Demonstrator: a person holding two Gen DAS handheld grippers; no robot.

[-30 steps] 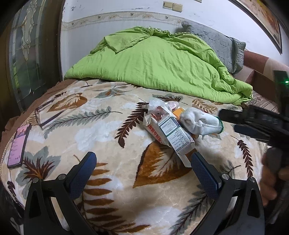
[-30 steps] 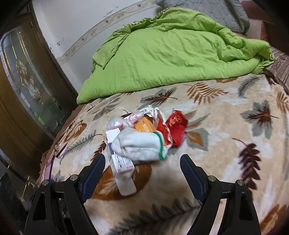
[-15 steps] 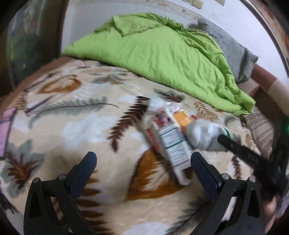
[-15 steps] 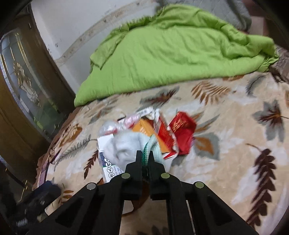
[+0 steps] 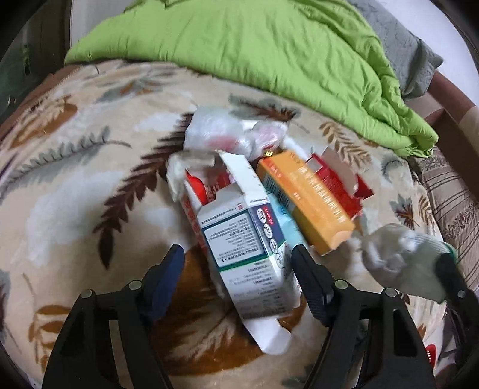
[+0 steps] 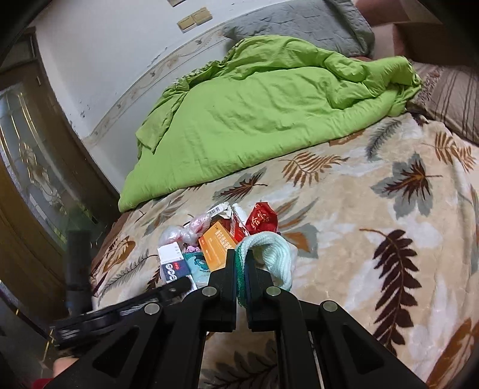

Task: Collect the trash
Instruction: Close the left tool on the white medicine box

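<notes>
A pile of trash lies on the leaf-patterned blanket [image 5: 74, 185]: a white and blue carton [image 5: 248, 251], an orange box [image 5: 305, 200], red packaging [image 5: 335, 179] and crumpled clear plastic [image 5: 227, 131]. My left gripper [image 5: 236, 263] is open, its fingers either side of the white carton. My right gripper [image 6: 241, 269] is shut on the green cuff of a white sock [image 6: 277, 254] and holds it lifted beside the pile. The sock also shows in the left wrist view [image 5: 404, 263]. The pile shows in the right wrist view, with the orange box [image 6: 217, 245] and a red wrapper [image 6: 260, 221].
A green duvet [image 6: 254, 113] is heaped at the back of the bed, with a grey pillow [image 6: 299, 27] behind it. A striped pillow [image 6: 449, 95] lies at the right. A wooden door with glass [image 6: 36, 179] stands at the left.
My right gripper closed on the sock's cuff and lifted it off the pile. My left gripper moved in close, narrowed, and now straddles the white carton.
</notes>
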